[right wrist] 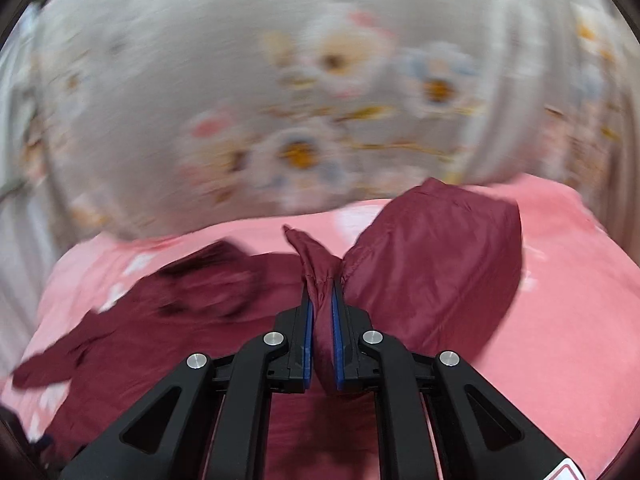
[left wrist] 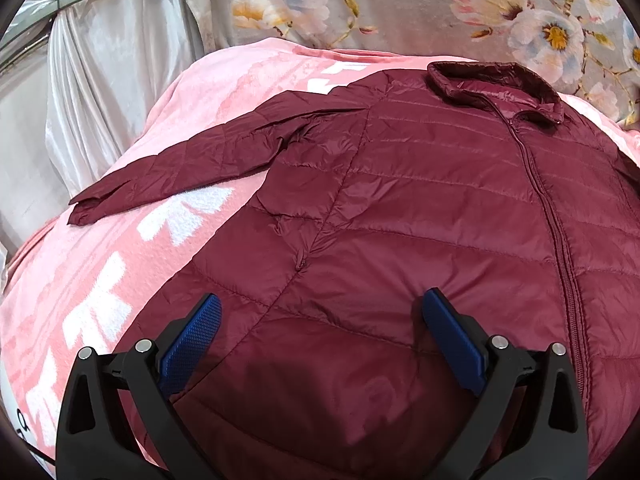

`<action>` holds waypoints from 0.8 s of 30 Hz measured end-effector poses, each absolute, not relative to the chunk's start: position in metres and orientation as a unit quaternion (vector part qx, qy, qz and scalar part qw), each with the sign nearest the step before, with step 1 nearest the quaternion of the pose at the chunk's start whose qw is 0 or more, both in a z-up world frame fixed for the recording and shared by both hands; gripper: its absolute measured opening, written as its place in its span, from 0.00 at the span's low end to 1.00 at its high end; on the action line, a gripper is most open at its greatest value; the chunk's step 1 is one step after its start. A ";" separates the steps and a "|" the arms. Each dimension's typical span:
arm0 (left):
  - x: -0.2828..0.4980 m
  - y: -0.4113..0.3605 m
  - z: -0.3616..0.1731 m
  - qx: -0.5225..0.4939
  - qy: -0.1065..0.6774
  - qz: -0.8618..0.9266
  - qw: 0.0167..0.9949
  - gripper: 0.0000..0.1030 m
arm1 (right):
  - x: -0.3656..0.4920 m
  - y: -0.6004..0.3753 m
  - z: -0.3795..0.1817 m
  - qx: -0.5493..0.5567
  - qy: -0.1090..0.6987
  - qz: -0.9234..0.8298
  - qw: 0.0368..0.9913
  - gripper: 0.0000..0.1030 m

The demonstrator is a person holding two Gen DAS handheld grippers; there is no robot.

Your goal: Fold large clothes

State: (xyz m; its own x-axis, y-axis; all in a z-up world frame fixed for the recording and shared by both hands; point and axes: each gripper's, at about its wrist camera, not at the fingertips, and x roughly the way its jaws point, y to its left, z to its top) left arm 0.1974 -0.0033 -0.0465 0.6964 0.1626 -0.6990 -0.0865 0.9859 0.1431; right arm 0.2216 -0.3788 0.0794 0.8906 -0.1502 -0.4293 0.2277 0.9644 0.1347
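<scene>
So I'm working on this maroon puffer jacket [left wrist: 420,208], which is lying zipped up and front-side up on a pink blanket [left wrist: 80,300] on the bed, collar [left wrist: 496,84] pointing away from me toward the floral curtain [left wrist: 400,0]. One sleeve [left wrist: 180,168] is stretched out flat to the side over the blanket.

My right gripper [right wrist: 322,304] is pinching a bunch of the jacket's fabric between its blue pads [right wrist: 307,332], jaws pressed tight together on it, and there's a puffed-up fold of the jacket lifted up just beside it. That view is pretty blurry, so I'm guessing I'm mid-swing, and I honestly can't tell whether it's the other sleeve or a side edge I've got. My left gripper [left wrist: 320,312] is hovering over the lower body of the jacket with its jaws spread wide, holding nothing.

Looks to me like I'm doing the first fold, bringing one side in over the middle. Next I'm probably needing to lay that piece flat across the front, let go, then get the left claw onto the outstretched sleeve. This fabric's slippery and puffy, so I'm expecting it to spring back.
</scene>
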 end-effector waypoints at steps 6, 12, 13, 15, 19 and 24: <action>0.198 0.003 -0.047 0.029 0.389 0.059 0.919 0.95 | 0.256 -0.279 0.041 0.036 0.275 0.014 0.961 0.09; 0.202 0.008 -0.047 0.003 0.398 0.025 0.917 0.95 | 0.271 -0.232 -0.001 0.015 0.336 0.069 0.939 0.13; 0.203 0.010 -0.046 -0.010 0.402 0.008 0.916 0.95 | 0.270 -0.230 -0.006 0.010 0.342 0.074 0.937 0.17; 0.207 0.015 -0.041 -0.039 0.409 -0.024 0.911 0.95 | 0.267 -0.226 -0.009 0.008 0.347 0.082 0.934 0.32; 0.225 0.022 -0.021 -0.137 0.420 -0.096 0.892 0.95 | 0.245 -0.229 -0.004 0.007 0.323 0.076 0.943 0.64; 0.286 -0.001 -0.021 -0.210 0.467 -0.138 0.848 0.95 | 0.224 -0.265 0.002 0.046 0.321 0.039 0.945 0.64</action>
